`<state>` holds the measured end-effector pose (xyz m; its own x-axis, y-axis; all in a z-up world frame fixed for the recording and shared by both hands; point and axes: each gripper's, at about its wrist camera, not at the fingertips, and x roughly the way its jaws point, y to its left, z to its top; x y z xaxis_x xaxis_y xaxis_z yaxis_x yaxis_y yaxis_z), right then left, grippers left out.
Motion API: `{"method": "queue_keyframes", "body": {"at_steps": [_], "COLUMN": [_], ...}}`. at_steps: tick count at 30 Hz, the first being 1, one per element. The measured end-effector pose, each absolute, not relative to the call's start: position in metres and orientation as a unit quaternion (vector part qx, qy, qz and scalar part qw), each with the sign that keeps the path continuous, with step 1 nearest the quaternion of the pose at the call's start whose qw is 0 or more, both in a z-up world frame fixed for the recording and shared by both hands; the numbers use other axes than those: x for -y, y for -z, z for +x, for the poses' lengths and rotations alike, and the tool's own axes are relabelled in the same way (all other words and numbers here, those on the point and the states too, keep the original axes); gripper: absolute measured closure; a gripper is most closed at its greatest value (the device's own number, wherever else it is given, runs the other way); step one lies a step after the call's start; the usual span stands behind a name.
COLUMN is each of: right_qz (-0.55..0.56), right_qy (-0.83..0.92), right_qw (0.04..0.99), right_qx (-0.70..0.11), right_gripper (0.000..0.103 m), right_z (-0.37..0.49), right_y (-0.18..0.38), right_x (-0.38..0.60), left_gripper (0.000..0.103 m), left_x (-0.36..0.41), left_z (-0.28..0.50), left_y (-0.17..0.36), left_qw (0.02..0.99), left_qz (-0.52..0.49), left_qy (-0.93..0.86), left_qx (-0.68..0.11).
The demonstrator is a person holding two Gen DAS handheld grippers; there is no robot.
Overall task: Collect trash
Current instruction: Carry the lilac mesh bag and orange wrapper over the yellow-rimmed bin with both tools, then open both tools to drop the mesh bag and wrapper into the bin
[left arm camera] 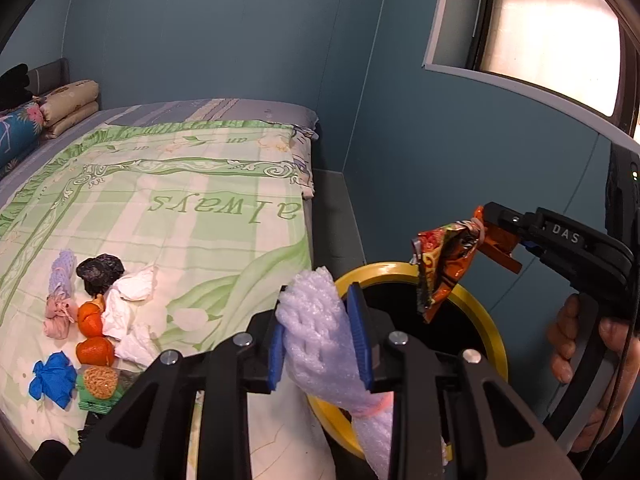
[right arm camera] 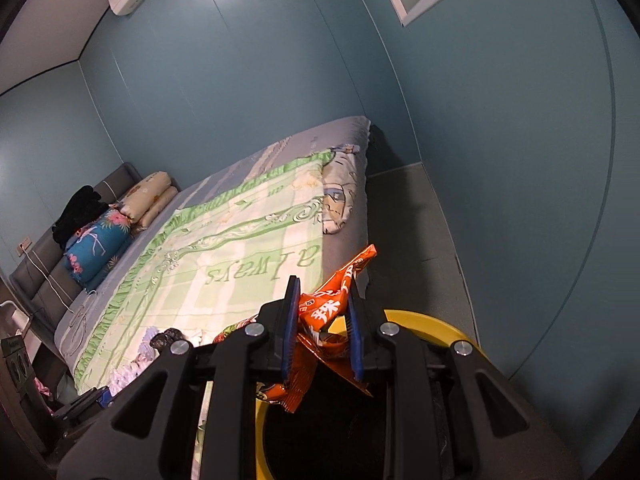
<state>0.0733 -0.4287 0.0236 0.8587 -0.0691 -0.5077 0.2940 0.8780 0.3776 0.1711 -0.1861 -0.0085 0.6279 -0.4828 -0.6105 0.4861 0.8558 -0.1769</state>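
Note:
My left gripper [left arm camera: 320, 332] is shut on a lilac foam net sleeve [left arm camera: 320, 332], held at the bed's edge beside the yellow-rimmed bin [left arm camera: 476, 296]. Over the bin's dark mouth hangs an orange snack wrapper [left arm camera: 444, 268], pinched in my right gripper [left arm camera: 486, 226]. The right wrist view shows the same wrapper [right arm camera: 324, 312] between the blue pads of the right gripper [right arm camera: 322, 326], above the bin [right arm camera: 432, 320]. More trash lies on the bed: tangerine peel [left arm camera: 91, 332], white tissues [left arm camera: 128, 312], a black lump [left arm camera: 100, 272], a blue glove [left arm camera: 54, 378].
The bed [left arm camera: 180, 208] has a green checked cover, with pillows [left arm camera: 68, 106] at its head. A teal wall [left arm camera: 440, 140] and a window [left arm camera: 552, 36] stand behind the bin. A hand [left arm camera: 588, 344] holds the right gripper's handle. Grey floor [right arm camera: 408, 232] runs beside the bed.

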Motion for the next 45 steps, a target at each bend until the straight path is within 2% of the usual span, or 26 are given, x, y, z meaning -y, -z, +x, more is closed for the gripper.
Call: {"method": "queue_keyframes", "body": {"at_steps": [11,12,15,16,17,19,21,24,29,32,40,45], "right_qz": [0.230,0.231,0.234,0.235,0.237,0.245,0.248,0.252,0.259,0.257,0.238,0.218], "right_qy": [0.112,0.114,0.119,0.121,0.123,0.124,0.125,0.124,0.115,0.105,0.060,0.029], "right_qw": [0.931,0.931,0.930,0.929,0.929,0.928,0.927,0.928,0.933,0.938,0.952,0.960], "right_qx": [-0.260,-0.259,-0.257,-0.257,-0.257,-0.253,-0.251,-0.246,-0.223,-0.208,-0.181,-0.173], "right_gripper": [0.081,0.081,0.079,0.076,0.067,0.056,0.055,0.055,0.042,0.035,0.019,0.016], "right_z": [0.079,0.078,0.076,0.076,0.076,0.074,0.074,0.071,0.063,0.060,0.059,0.061], "right_y": [-0.007,-0.007,-0.005,-0.005,-0.006,-0.006,-0.006,-0.007,-0.012,-0.016,-0.032,-0.043], "right_x": [0.434,0.434,0.436,0.436,0.435,0.437,0.437,0.438,0.436,0.433,0.412,0.391], "left_gripper": [0.073,0.071,0.059,0.050,0.041,0.036,0.035,0.025,0.015,0.011,0.008,0.008], "left_x": [0.211,0.211,0.210,0.209,0.208,0.206,0.202,0.194,0.176,0.163,0.120,0.094], "left_z": [0.169,0.170,0.168,0.167,0.166,0.165,0.165,0.166,0.168,0.169,0.173,0.175], "left_y": [0.026,0.027,0.026,0.026,0.026,0.024,0.023,0.022,0.015,0.008,-0.009,-0.013], "left_qw": [0.895,0.895,0.898,0.900,0.903,0.907,0.907,0.912,0.924,0.931,0.946,0.952], "left_qz": [0.019,0.017,0.016,0.016,0.016,0.015,0.014,0.009,0.012,0.006,-0.017,-0.022], "left_qy": [0.276,0.276,0.271,0.267,0.262,0.254,0.254,0.242,0.218,0.207,0.166,0.137], "left_qx": [-0.350,-0.351,-0.347,-0.344,-0.341,-0.336,-0.335,-0.331,-0.313,-0.302,-0.280,-0.274]}}
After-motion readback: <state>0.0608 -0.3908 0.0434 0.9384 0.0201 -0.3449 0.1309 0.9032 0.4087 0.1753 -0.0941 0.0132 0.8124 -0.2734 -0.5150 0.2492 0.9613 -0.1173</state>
